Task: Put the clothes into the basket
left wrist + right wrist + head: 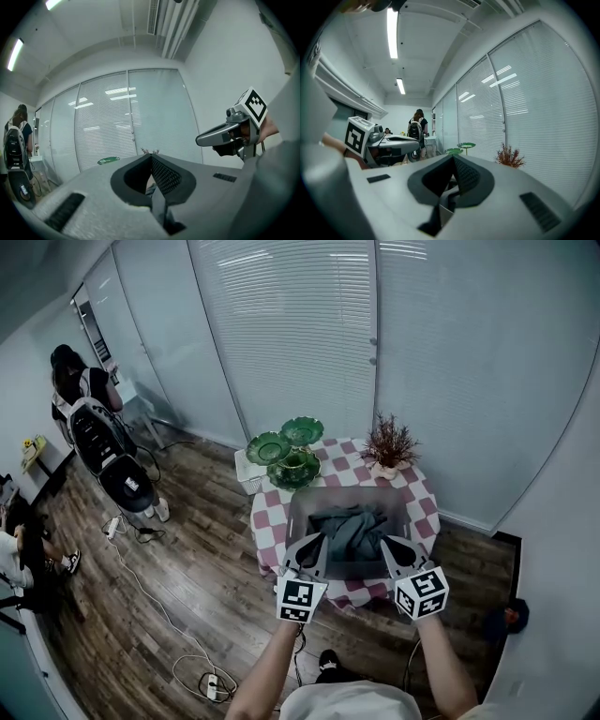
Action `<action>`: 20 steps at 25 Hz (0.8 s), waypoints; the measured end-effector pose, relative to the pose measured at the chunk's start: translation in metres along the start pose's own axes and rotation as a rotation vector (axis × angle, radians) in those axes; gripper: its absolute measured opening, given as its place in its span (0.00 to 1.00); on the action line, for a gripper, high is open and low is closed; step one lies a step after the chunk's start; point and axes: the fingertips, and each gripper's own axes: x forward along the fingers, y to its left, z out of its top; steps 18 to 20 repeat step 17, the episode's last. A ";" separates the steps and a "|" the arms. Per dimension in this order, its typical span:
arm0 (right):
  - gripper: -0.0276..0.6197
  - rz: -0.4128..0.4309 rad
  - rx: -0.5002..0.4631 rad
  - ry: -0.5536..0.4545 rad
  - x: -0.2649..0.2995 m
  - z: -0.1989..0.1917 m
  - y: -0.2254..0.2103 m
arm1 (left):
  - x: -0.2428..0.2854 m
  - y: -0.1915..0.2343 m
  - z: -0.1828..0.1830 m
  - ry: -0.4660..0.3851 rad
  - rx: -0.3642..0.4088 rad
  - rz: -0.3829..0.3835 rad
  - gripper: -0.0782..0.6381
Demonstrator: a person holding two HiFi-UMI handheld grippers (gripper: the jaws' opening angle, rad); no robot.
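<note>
The grey clothes are lying heaped inside the basket on the checked desk — straight ahead of the left gripper and right gripper, both hovering equally near its front rim — jaws pressed together, gripping nothing.

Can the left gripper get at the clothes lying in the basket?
Probably yes: the left gripper is at the near rim of the open basket, nothing covers the clothes, but its jaws are shut.

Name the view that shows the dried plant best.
The head view: the whole dried plant shows, pot included, on the checked table. The right gripper view catches only its branches; the left gripper view, only twig tips.
</note>
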 end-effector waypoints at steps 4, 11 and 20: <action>0.08 0.005 -0.009 -0.002 0.001 0.002 0.002 | -0.001 0.000 -0.003 0.010 0.003 -0.003 0.13; 0.08 0.013 -0.019 0.004 0.000 -0.001 0.001 | 0.000 -0.001 -0.007 0.016 0.003 -0.002 0.13; 0.08 0.018 -0.043 0.019 0.003 -0.002 0.001 | 0.001 -0.006 -0.008 0.014 -0.006 -0.039 0.13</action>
